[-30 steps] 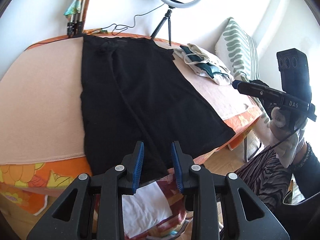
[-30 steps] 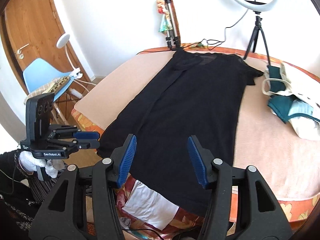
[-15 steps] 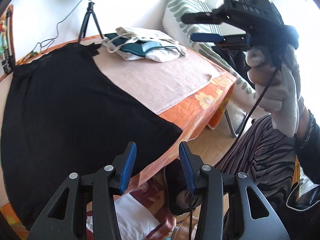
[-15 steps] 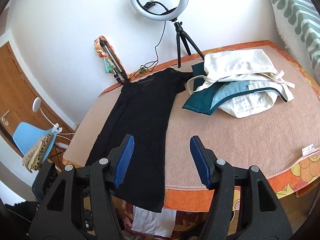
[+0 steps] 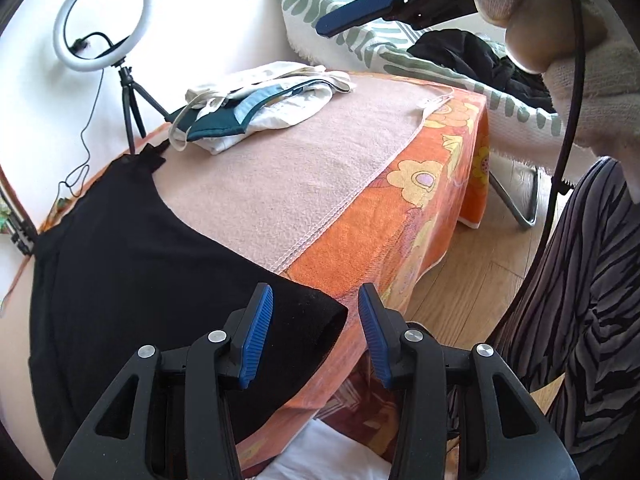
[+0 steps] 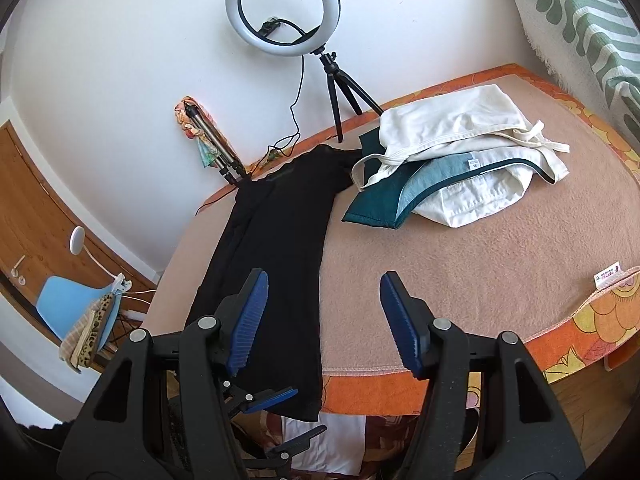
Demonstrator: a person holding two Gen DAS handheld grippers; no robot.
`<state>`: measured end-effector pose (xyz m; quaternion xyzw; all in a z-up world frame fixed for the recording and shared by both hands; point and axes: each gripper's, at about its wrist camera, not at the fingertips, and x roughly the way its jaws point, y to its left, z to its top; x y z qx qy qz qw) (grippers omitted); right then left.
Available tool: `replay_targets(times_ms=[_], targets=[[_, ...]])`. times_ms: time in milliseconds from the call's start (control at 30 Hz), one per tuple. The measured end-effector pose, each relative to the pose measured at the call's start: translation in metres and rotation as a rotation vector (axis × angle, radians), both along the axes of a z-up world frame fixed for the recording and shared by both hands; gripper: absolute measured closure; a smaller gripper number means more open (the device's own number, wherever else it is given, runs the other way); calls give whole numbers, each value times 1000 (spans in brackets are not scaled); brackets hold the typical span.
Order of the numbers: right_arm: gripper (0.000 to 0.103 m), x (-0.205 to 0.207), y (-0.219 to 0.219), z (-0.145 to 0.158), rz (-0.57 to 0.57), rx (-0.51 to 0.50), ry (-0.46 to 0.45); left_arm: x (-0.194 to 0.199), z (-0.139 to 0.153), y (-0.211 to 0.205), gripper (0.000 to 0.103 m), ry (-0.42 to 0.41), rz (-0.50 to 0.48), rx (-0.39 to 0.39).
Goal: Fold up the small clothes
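Both grippers are swinging off the black garment (image 5: pixel 132 280) toward the folded pile (image 6: pixel 452 164) beyond it: L gripper (image 5: pixel 316 336) just widening, R gripper (image 6: pixel 324 320) spread, both empty, garment lying flat, unfolded.

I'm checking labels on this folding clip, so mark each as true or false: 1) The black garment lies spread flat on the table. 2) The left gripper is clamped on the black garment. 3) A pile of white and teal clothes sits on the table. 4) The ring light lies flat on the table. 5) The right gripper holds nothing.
1) True: the black garment lies flat on the table, its hem overhanging the near edge.
2) False: the left gripper is open, its pads clear of the cloth.
3) True: the pile of clothes sits beyond the garment.
4) False: the ring light stands upright on a tripod.
5) True: the right gripper is open and empty.
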<state>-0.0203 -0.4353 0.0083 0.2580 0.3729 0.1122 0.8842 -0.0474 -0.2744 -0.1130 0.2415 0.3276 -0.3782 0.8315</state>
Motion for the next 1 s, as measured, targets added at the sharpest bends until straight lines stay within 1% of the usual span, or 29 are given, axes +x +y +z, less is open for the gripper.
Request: replay_targets(times_ms=[33,67,100,167,267,333,433,533,600,700,733,833,933,1000], targets=[[42,3,-1,0,4,12,5,2,-1,1,60,10,5,-7],[42,7,-2,-1,12,20,12,5,0,3,66,22,9,-22],[42,12,0,0,27,15,18,8,0,6,79,37,10,-38],[42,25,6,6,52,-34,19,14,1,9,91,57,13,-57],[42,55,15,21,111,-86,-3,24,4,19,96,108,22,-119],[42,84,17,29,134,-91,-7,34,6,31,97,169,59,-186],[42,135,18,33,175,-93,9,45,11,57,98,248,146,-304],[42,183,23,30,187,-169,27,50,14,80,98,289,218,-382],[42,211,31,24,213,-224,32,49,14,85,98,296,233,-398],[42,253,46,8,235,-342,75,44,16,82,99,283,216,-398],[42,265,51,2,236,-361,95,43,16,80,99,291,211,-401],[42,300,62,-13,256,-356,136,42,14,77,99,329,216,-415],[42,335,69,-27,220,-385,186,40,14,77,99,350,218,-430],[42,357,71,-38,190,-375,231,38,15,78,99,346,221,-437]])
